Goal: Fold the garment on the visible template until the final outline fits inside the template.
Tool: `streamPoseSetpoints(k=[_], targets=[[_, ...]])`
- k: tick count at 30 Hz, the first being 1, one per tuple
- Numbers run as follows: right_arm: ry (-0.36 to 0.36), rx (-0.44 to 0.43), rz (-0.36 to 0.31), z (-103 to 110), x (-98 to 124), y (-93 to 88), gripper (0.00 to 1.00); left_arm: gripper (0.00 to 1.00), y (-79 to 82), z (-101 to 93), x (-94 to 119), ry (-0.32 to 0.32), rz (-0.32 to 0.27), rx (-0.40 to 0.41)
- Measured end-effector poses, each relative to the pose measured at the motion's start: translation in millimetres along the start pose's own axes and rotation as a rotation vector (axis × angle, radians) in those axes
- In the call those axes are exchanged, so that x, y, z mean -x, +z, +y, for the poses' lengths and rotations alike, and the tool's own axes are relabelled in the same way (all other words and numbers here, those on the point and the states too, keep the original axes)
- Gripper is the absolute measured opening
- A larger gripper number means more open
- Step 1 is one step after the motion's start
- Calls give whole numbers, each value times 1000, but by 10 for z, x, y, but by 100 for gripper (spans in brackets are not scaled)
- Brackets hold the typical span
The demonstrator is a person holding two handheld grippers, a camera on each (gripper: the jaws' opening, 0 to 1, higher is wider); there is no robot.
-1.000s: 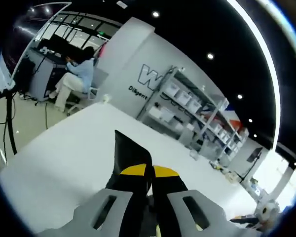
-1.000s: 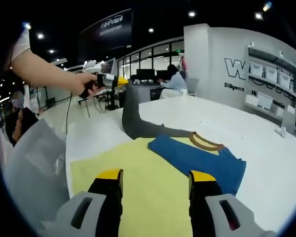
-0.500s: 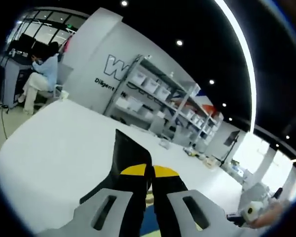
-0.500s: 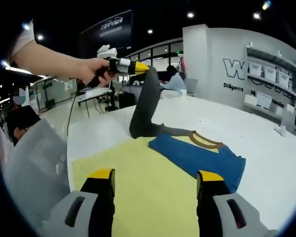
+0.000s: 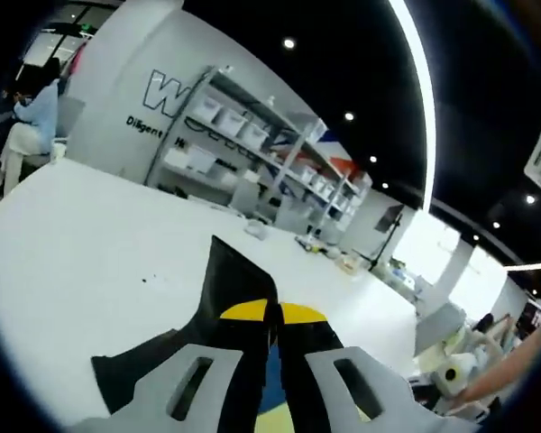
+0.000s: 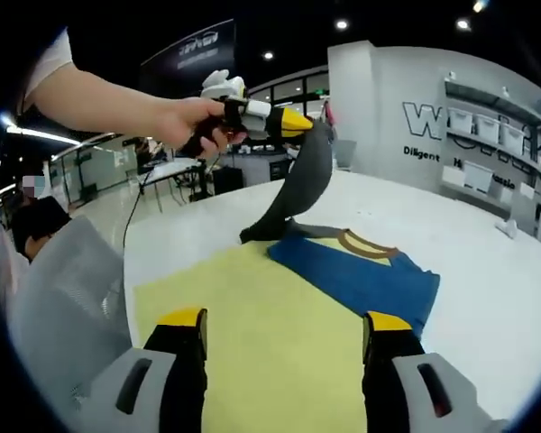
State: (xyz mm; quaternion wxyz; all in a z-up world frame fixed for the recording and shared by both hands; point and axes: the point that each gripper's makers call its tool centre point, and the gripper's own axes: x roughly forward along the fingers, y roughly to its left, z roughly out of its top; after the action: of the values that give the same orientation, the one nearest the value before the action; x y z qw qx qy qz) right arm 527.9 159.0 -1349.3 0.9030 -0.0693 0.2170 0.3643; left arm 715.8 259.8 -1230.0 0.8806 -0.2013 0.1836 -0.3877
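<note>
left view: low over table [image 5: 81, 244] | right view: facing template [image 6: 252, 334]

Lifted sleeve [image 6: 299, 185] blocks; template [image 6: 279, 352] open

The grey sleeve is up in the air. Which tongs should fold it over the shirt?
Left. The left tongs are shut on the grey sleeve, lifted above the blue shirt. The right tongs are open over the yellow template.

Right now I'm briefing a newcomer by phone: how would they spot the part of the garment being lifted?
Find the white table and the yellow template on it. At its far edge lies a blue shirt; its dark grey sleeve rises off the table, pinched in the left gripper.
</note>
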Motion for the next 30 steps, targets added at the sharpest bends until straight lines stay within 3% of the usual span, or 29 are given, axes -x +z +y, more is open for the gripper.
streamPoseSetpoints(k=[11,15,16,24,30], targets=[[-7,-13,13,-45,114,-83,70,2,-600,-299,-452,-34,129,-85],[-6,-15,24,-66,148,-126,70,2,-866,-265,-572,4,210,-175],[-7,-16,27,-73,153,-134,70,2,-961,-259,-610,16,234,-177],[-10,-21,40,-121,192,-171,71,2,-1269,-124,-888,40,282,-169],[-15,-31,44,-162,196,-207,71,2,-1491,-82,-973,44,338,-169]])
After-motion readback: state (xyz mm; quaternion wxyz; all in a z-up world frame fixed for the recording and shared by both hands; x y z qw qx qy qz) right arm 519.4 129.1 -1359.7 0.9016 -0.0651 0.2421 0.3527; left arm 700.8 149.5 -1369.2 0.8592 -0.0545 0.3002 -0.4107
